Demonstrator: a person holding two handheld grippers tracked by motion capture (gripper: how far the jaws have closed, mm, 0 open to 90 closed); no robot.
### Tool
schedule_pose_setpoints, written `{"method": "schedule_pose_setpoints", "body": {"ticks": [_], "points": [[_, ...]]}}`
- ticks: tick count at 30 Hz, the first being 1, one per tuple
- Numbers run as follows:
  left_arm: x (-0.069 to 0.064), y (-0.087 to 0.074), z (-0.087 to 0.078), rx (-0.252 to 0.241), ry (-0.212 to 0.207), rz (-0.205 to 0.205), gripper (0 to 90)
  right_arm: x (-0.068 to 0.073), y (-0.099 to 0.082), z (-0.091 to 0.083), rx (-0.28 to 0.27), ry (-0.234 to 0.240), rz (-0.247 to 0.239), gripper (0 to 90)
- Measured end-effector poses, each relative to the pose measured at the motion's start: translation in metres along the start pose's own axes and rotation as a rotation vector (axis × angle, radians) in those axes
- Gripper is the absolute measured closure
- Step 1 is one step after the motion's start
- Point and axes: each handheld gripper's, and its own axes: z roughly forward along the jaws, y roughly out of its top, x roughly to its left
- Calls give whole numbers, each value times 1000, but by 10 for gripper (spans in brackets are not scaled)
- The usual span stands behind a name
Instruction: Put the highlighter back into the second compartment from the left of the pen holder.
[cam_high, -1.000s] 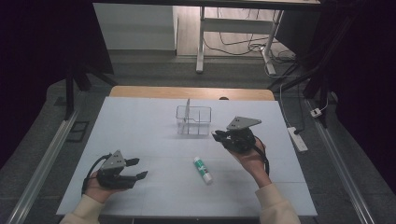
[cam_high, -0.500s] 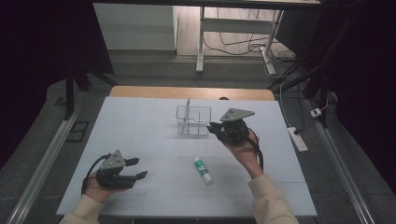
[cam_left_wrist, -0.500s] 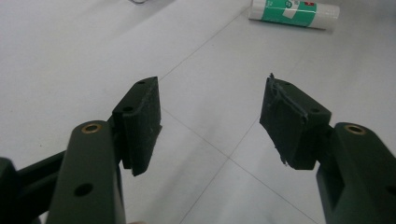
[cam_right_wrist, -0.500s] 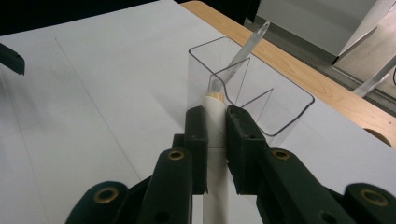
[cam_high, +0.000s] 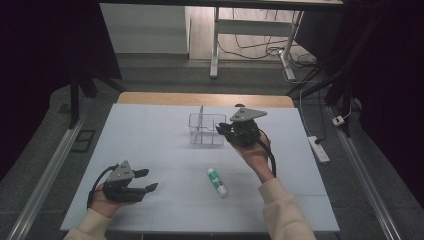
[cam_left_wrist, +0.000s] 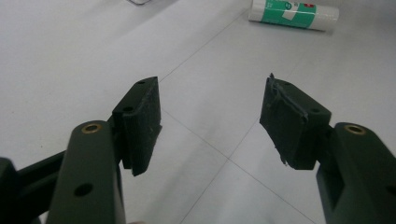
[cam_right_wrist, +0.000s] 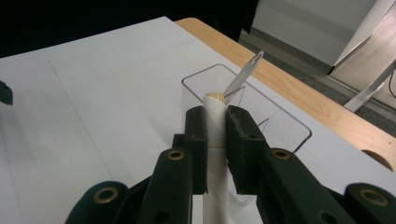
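Table (cam_high: 150, 145): pale grey-white top with a faint grid of lines, a wooden edge along the far side; dark surroundings, metal rails on the floor to either side, desk legs and loose cables beyond.

Clear container (cam_high: 206, 129): transparent, divided, on the far middle of the table; a thin metal blade (cam_right_wrist: 245, 72) leans upright inside it.

Glue stick (cam_high: 217, 181): white with green label, lying on its side on the near middle of the table, well apart from both tools.

Left gripper (cam_high: 145, 180): low at the near left corner, jaws spread, nothing between them, aimed across the table.

Right gripper (cam_high: 221, 130): raised on an outstretched forearm, just beside the container; jaws pinching a white tube (cam_right_wrist: 215, 121), its tip at the container's rim
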Motion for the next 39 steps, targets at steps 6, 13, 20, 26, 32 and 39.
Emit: {"method": "schedule_pose_setpoints", "body": {"ticks": [6,13,20,26,32,39], "points": [[1,0,-1,-5,2,-6,382,-1,10,6,-16,-4,0,779],[1,0,-2,-9,-2,-7,382,-3,21,14,-37,-10,7,779],[1,0,-2,-11,-2,-8,382,-6,29,22,-49,-15,18,779],[1,0,-2,-14,-1,-9,382,-11,33,29,-59,-23,34,779],[2,0,-3,-14,0,-10,382,-14,36,35,-64,-31,45,779],[1,1,-3,-13,2,-7,382,-20,41,41,-73,-41,53,779]]}}
